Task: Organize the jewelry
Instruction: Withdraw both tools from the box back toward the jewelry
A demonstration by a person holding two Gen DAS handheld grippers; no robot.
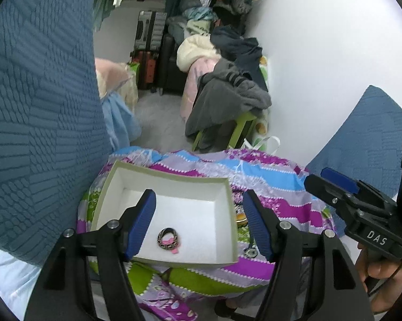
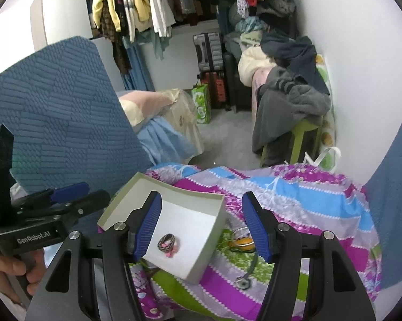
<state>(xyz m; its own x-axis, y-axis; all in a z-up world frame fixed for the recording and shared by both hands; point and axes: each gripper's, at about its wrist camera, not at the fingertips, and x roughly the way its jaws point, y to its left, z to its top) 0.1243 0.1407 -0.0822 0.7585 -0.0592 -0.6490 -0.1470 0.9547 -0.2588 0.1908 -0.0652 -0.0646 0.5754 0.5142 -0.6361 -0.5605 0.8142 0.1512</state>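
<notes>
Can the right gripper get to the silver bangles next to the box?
Probably yes. The bangles lie in the open on the patterned cloth, just outside the white box wall. The right gripper has its jaws open with nothing between them, and nothing covers the bangles.

Left gripper [image 1: 199, 223]: black plastic frame, ribbed blue pads, silver screws. Right gripper [image 2: 202, 224] identical; side bodies stamped "DAS", "GenRobot.AI".
</notes>
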